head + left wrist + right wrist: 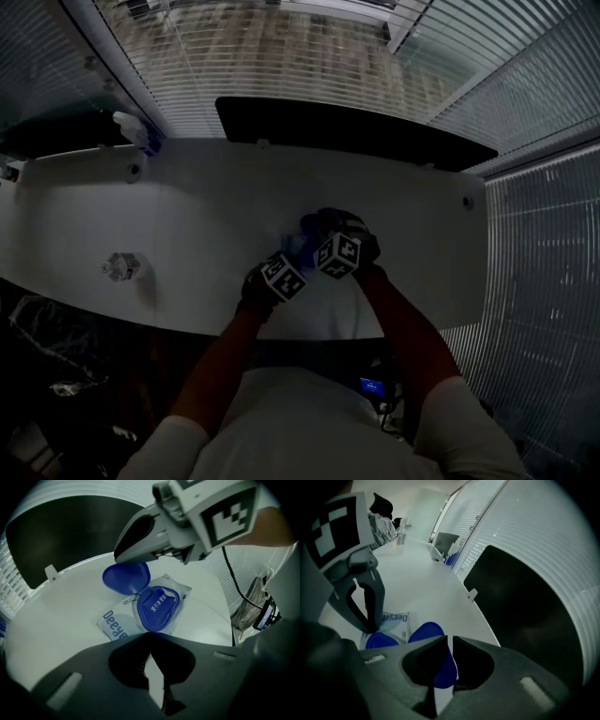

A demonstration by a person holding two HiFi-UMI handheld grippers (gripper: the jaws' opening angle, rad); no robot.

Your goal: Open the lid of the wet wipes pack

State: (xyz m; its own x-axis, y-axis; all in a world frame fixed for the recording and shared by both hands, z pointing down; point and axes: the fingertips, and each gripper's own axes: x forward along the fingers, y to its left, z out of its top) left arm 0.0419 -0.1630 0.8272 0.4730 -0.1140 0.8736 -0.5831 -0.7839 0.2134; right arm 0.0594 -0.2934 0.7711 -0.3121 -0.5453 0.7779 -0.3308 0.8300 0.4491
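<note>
White counter (187, 206), both my claws over its near middle. Left claw (149, 641) is closed, tips pressing down on the wet wipes pack (115, 625) lying flat there. Right claw (450, 639) is pinched onto the blue lid (126, 577), which is flipped up

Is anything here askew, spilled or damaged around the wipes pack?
Nothing stands out. The wet wipes pack lies flat on the white table. Its blue lid is held up by the right gripper, as intended. No spill or tear shows.
</note>
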